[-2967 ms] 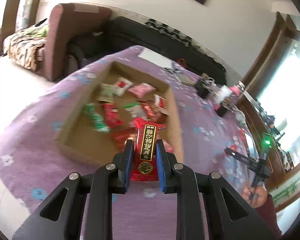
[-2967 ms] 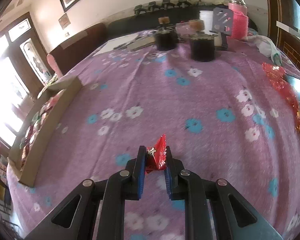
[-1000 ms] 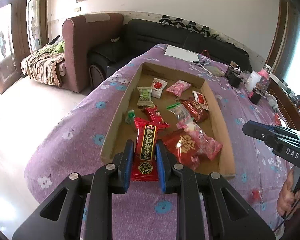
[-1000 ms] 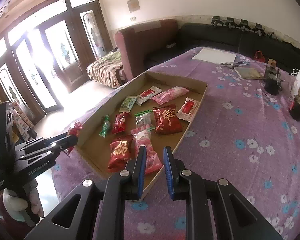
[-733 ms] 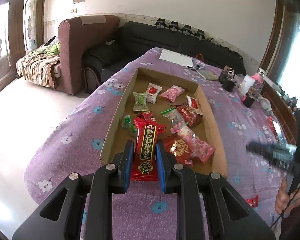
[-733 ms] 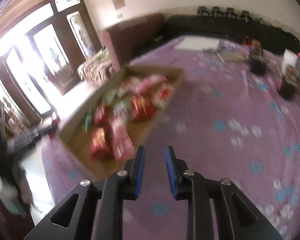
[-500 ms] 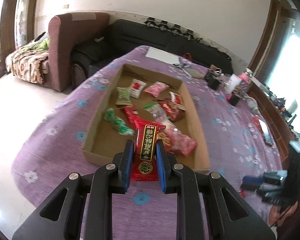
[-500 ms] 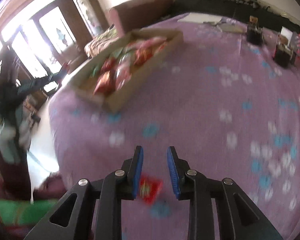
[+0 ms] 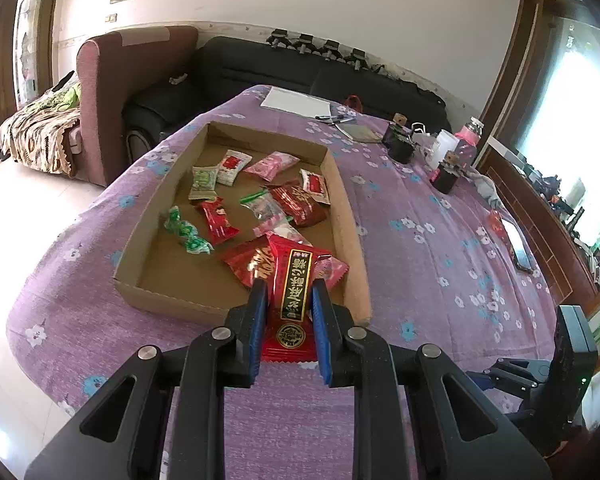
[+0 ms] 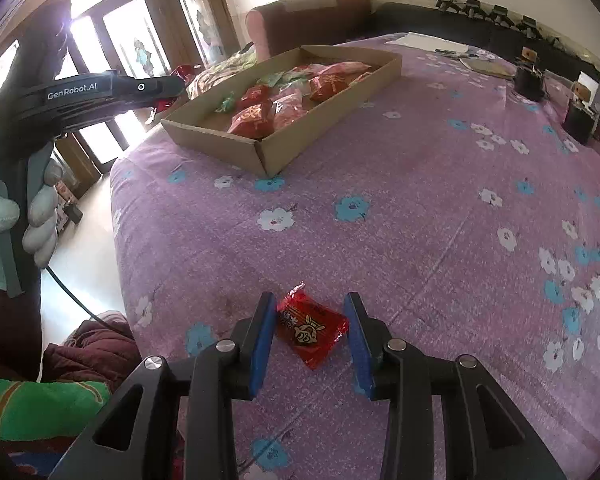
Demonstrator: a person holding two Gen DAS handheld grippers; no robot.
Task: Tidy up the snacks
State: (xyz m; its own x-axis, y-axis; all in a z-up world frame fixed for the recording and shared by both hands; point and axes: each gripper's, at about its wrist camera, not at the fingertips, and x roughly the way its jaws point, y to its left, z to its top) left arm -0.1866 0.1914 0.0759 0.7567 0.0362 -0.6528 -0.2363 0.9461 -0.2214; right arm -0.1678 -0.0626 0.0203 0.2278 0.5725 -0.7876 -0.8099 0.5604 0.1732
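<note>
My left gripper (image 9: 287, 294) is shut on a red snack packet with a gold label (image 9: 293, 300), held just in front of the near edge of the cardboard box (image 9: 162, 294). The box holds several red, pink and green snack packets (image 9: 260, 210). My right gripper (image 10: 310, 316) is open, its fingers on either side of a small red snack packet (image 10: 312, 326) that lies on the purple flowered tablecloth (image 10: 420, 200). The box also shows in the right wrist view (image 10: 276, 152), far ahead to the left, with the left gripper (image 10: 100, 92) beside it.
Dark jars (image 9: 400, 146), a pink bottle (image 9: 466, 140) and white paper (image 9: 296, 102) stand at the table's far end. A red wrapper (image 9: 496, 224) lies near the right edge. A brown armchair (image 9: 128, 76) and black sofa (image 9: 320, 76) are behind.
My right gripper swung away from the box down to the near table edge and now straddles a small red packet. My left gripper kept its packet and shifted slightly relative to the box.
</note>
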